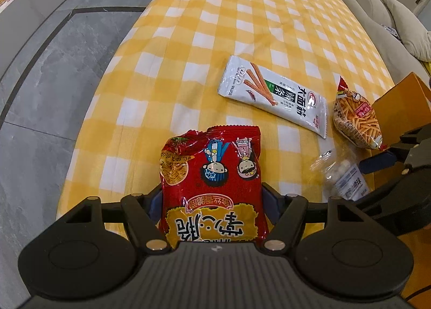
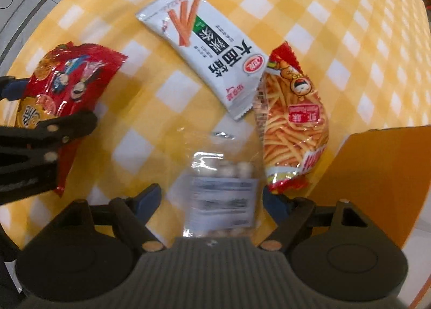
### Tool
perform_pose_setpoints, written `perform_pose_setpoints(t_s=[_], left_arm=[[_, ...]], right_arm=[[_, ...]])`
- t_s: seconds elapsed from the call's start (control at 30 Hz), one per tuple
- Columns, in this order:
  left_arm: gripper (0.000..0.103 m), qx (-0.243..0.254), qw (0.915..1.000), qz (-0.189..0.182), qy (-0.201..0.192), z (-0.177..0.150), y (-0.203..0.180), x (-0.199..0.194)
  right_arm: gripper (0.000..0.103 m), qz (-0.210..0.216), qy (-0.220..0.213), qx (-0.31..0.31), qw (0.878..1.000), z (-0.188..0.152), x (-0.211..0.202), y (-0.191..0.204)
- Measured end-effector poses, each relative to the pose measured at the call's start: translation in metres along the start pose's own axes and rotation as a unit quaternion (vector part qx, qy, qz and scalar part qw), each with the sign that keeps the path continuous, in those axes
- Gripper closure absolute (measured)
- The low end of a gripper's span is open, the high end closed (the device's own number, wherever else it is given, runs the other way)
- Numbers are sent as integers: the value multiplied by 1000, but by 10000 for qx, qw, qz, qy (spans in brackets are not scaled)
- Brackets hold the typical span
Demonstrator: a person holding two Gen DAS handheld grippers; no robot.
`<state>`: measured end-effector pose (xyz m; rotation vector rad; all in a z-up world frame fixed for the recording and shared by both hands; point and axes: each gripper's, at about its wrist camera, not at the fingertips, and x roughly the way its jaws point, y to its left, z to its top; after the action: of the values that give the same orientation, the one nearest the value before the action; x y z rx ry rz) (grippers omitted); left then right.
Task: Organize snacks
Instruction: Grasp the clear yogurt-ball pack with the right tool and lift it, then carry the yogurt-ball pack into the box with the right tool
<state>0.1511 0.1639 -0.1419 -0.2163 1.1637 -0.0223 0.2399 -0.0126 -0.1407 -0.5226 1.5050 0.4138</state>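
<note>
My left gripper point(image 1: 211, 198) is shut on a red noodle-snack bag point(image 1: 212, 174) with cartoon faces; the bag also shows in the right wrist view point(image 2: 67, 85), with the left gripper point(image 2: 16, 104) on it. My right gripper point(image 2: 211, 201) is open, and a clear bag of white balls with a label point(image 2: 222, 195) lies between its jaws, blurred. That clear bag also shows in the left wrist view point(image 1: 342, 174). A white spicy-strip pack point(image 2: 207, 47) point(image 1: 272, 93) and a bag of orange sticks point(image 2: 291, 120) point(image 1: 355, 117) lie on the yellow checked tablecloth point(image 1: 215, 26).
An orange cardboard box point(image 2: 377, 174) stands at the right, beside the stick bag; it also shows in the left wrist view point(image 1: 401, 104). The table edge and grey floor point(image 1: 40, 80) are to the left. A beige sofa point(image 1: 377, 12) is at the far right.
</note>
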Motion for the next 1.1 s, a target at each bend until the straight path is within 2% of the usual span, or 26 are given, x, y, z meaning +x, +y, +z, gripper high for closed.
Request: perform_pose_setpoints(t_s=[0.1, 0.17, 0.2, 0.23, 0.4, 0.5, 0.7, 0.83, 0.97, 1.1], left_arm=[[22, 9, 10000, 36, 8, 0, -2, 0], [22, 32, 10000, 61, 11, 0, -3, 0], [22, 43, 10000, 72, 12, 0, -3, 0], [22, 72, 9999, 82, 17, -1, -4, 0], [22, 57, 10000, 72, -10, -3, -1, 0], [22, -5, 9999, -99, -108, -4, 0, -7], [22, 169, 9991, -51, -398, -11, -6, -25], [22, 72, 9984, -227, -511, -15, -5, -38], [22, -115, 9965, -571, -606, -20, -9, -62], [22, -3, 9931, -772, -882, -20, -26, -82]], right_arm=[[23, 190, -80, 94, 9997, -1, 2, -8], [31, 384, -133, 205, 9990, -3, 2, -15], [41, 474, -164, 261, 9984, -4, 1, -19], [45, 448, -243, 282, 9983, -6, -2, -21], [46, 352, -385, 329, 9981, -17, -5, -23], [46, 476, -538, 498, 9962, -27, -14, -21], [46, 655, -1121, 593, 9898, -51, -51, -14], [46, 872, -1642, 878, 9786, -72, -78, -15], [46, 1290, -2296, 1441, 9539, -101, -113, -40], [46, 1551, -2720, 1881, 9309, -138, -148, -68]])
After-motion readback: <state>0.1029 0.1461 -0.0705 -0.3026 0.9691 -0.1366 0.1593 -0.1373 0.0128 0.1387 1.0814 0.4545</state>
